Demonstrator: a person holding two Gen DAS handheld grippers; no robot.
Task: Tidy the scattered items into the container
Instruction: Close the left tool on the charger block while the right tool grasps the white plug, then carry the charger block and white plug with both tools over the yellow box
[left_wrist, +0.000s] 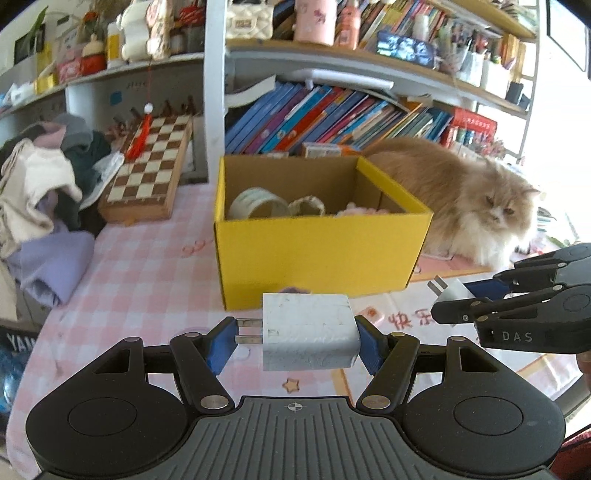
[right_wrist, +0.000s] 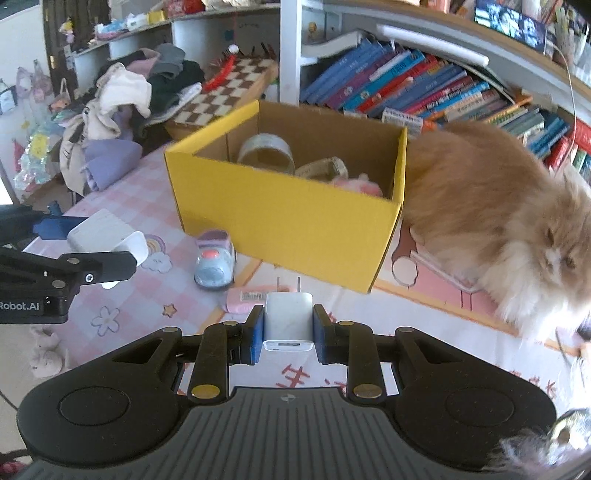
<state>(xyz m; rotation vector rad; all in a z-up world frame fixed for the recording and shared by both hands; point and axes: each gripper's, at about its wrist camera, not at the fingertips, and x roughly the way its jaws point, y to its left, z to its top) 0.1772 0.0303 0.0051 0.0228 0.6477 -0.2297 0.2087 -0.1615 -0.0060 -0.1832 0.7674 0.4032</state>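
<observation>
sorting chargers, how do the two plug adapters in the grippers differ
The left gripper's charger is big and blocky, held sideways with prongs pointing left. The right gripper's charger is slimmer, prongs pointing forward toward the yellow box. Both are white two-prong plugs, each clamped between blue fingers.

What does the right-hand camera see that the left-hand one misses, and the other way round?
Only the right wrist view shows the toy car and pink packet on the tablecloth before the box. Only the left wrist view shows the big charger's two prongs pointing left. Both show the yellow box with tape rolls inside, the cat beside it, the chessboard, and each gripper, left gripper and right gripper, shut on a white charger, the right's being the small charger.
</observation>
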